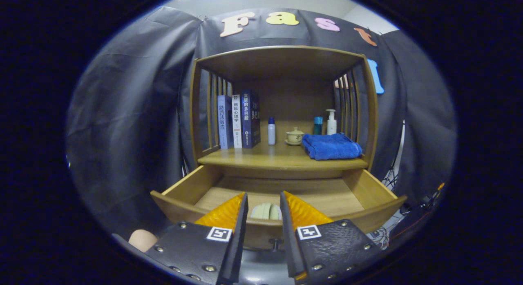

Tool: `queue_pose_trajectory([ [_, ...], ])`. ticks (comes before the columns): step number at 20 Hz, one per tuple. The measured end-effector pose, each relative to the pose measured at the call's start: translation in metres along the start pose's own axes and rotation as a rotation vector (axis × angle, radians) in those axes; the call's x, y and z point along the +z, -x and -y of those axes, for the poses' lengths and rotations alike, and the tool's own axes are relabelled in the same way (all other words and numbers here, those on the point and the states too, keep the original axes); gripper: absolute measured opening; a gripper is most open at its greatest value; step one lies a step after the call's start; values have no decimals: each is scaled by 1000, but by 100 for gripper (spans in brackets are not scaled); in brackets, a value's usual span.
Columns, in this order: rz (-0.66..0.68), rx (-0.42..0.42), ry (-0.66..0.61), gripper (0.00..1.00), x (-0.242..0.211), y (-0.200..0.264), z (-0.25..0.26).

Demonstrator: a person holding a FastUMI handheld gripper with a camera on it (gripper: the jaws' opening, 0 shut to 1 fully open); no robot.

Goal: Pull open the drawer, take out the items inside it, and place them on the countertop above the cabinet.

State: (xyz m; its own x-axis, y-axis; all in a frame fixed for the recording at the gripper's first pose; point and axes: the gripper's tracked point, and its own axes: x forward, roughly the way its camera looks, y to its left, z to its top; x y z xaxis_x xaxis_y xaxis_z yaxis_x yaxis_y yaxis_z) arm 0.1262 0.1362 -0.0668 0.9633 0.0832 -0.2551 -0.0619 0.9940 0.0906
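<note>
Claw (263, 205) open over drawer (179, 203); one item (266, 212) inside.

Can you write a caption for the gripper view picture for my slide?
Open gripper hovers over the pulled-out drawer, a pale item showing between its fingers.

drawer (184, 189) pulled open, jaws parted above it

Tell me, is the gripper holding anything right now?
No. The gripper is open and holds nothing. A pale green striped item shows in the gap between its fingers, lying inside the open wooden drawer, untouched.
</note>
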Motion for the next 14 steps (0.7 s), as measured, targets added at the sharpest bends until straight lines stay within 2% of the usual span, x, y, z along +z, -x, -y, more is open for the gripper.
queue_pose_trajectory([
  [5,-118,-3,-43,44,0,-59,13],
  [10,-321,-10,-108,44,-33,-102,17],
  [14,-444,3,-86,44,-61,-116,9],
])
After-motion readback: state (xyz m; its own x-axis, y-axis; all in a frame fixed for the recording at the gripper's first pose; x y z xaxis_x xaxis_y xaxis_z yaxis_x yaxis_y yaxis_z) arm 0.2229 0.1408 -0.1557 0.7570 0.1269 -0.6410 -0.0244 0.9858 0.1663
